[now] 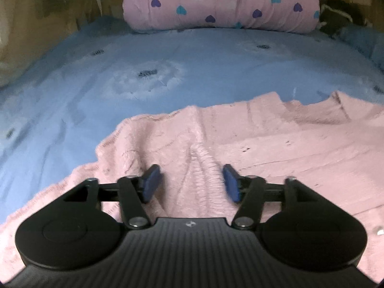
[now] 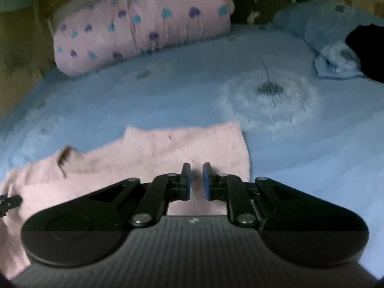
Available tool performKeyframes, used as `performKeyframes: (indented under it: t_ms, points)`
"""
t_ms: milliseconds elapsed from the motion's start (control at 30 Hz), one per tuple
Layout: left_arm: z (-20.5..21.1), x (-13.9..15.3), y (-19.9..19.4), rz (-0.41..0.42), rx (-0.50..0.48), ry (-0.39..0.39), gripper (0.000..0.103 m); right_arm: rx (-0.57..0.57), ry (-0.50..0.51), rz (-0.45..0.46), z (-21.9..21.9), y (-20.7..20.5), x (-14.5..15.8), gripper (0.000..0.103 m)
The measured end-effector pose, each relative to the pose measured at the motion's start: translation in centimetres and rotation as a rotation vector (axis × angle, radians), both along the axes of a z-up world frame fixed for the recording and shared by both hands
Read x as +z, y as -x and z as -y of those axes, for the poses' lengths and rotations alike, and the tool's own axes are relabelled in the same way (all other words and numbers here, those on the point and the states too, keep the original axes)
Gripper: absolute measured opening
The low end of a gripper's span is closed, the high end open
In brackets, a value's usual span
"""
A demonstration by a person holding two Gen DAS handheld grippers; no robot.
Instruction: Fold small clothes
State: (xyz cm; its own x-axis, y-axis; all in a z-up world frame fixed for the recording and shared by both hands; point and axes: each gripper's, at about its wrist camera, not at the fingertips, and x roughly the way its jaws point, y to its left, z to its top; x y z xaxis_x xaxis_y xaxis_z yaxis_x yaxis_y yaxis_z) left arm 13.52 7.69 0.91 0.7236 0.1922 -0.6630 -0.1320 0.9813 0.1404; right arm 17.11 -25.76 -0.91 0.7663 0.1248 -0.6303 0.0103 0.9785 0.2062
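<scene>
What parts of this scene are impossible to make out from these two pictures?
- Pink knitted garment: its near part is hidden by the left gripper body in the left wrist view, so its type is unclear.
- Dark heap on the bed: cut off by the right wrist view's edge.
- Whether the right gripper pinches cloth: blurred, narrow gap.
- Brown smudge: too blurred.

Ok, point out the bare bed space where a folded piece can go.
Free: the blue bedsheet between the pink knit garment and the heart-print bolster, also right of the garment. Crowded: the far right corner with the blue pillow and a dark item.
</scene>
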Motion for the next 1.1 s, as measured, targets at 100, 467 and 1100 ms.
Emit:
performKeyframes:
  t_ms: [100, 467, 1100]
  points:
    - [0.5, 0.1, 0.3, 0.007, -0.01, -0.049, 0.07, 0.011, 0.017, 0.015, -0.2, 0.2, -0.4, 0.011]
    - [0.4, 4.6, -1.3, 0.031, -0.074, -0.048, 0.071, 0.068, -0.023, 0.04, -0.8, 0.3, 2.1, 0.046]
    - [3.3, 2.1, -13.8, -0.069, -0.276, 0.019, 0.071, 0.395, 0.115, 0.008, -7.3, -9.4, 1.9, 0.046]
